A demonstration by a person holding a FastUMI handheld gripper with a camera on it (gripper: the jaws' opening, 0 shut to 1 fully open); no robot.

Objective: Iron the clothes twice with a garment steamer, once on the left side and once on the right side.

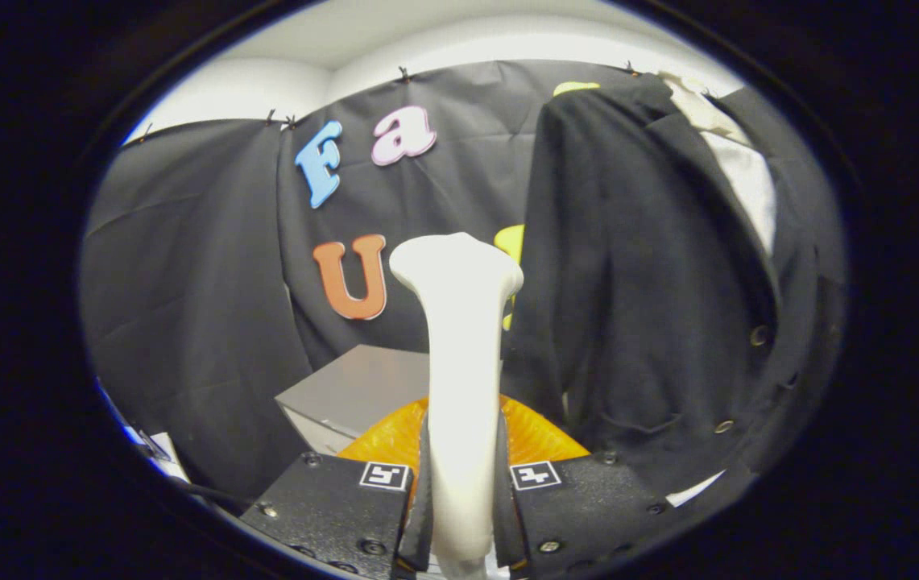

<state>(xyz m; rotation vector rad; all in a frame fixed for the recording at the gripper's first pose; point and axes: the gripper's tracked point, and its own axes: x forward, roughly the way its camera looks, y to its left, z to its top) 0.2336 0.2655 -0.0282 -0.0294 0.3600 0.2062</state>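
Observation:
A white garment steamer [461, 346] stands upright between my fingers, its flared head at the top. My gripper [461, 491] is shut on the steamer's handle, both fingers pressing its sides. A dark jacket [652, 282] with buttons hangs to the right of the steamer, over a white shirt [741, 173] that shows at its collar. The steamer's head is level with the jacket's left edge, close beside it; whether they touch I cannot tell.
A grey box [362, 391] sits low behind the steamer, left of the jacket. An orange ribbed object [536, 439] lies just beyond my fingers. Black cloth walls close the booth behind and to the left.

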